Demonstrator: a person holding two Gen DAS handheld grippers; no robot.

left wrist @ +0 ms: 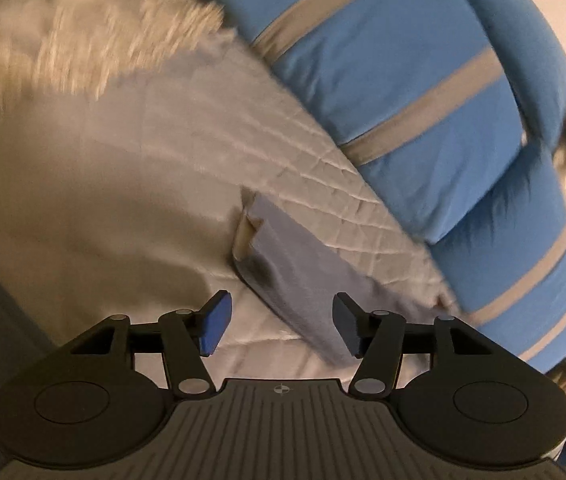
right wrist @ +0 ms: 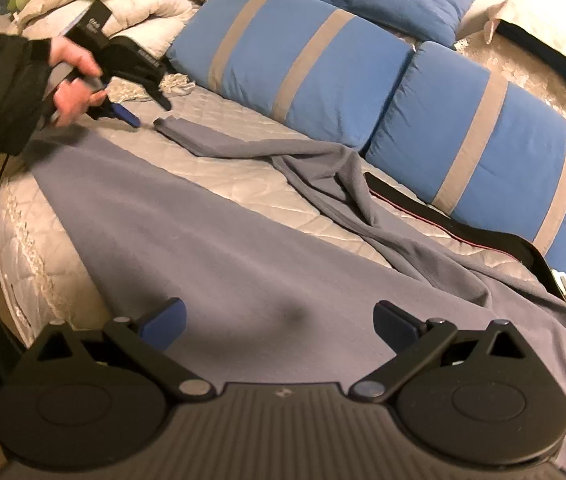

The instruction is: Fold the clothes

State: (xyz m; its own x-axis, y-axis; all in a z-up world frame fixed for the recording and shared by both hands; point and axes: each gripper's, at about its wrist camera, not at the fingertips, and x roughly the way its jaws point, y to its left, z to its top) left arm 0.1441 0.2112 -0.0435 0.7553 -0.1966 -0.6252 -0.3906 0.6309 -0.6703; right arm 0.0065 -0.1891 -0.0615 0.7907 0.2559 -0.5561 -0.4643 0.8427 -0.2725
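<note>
A grey-blue long-sleeved garment lies spread on a quilted white bed cover. One sleeve stretches away, and its cuff end lies flat near the pillows. My left gripper is open just above that sleeve cuff; in the right wrist view it is held by a hand at the far left. My right gripper is open and empty, hovering over the garment's body.
Blue pillows with grey stripes line the far side of the bed. A black strap with a red edge lies beside them. Piled white bedding sits at the far left, and a fringed cream blanket shows in the left wrist view.
</note>
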